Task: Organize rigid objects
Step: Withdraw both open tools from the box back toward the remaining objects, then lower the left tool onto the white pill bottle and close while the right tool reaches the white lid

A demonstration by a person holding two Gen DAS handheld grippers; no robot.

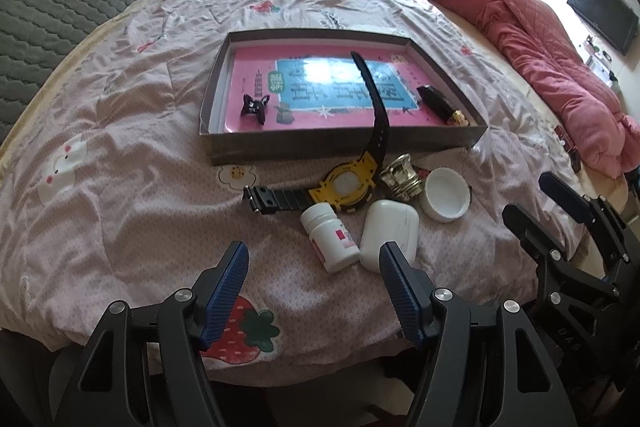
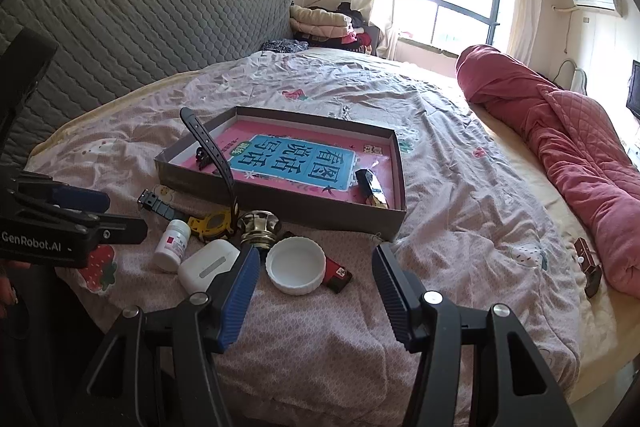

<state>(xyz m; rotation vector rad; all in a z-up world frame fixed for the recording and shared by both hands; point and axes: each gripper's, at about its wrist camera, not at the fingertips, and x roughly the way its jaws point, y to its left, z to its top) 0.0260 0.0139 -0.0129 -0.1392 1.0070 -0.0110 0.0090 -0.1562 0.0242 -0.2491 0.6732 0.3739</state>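
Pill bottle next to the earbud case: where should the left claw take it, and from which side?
Grip the pill bottle across its round body, below the cap, coming down from above. It lies on its side on the bedspread, so the cylinder's flanks are exposed. The earbud case crowds one flank, so that finger has little room. The left claw is open and empty.

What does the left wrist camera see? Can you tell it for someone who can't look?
An open left tool hovers over a bed, holding nothing, just short of a white pill bottle and a white earbud case. Behind them lie a yellow watch, a brass knob and a white lid, in front of a shallow box.
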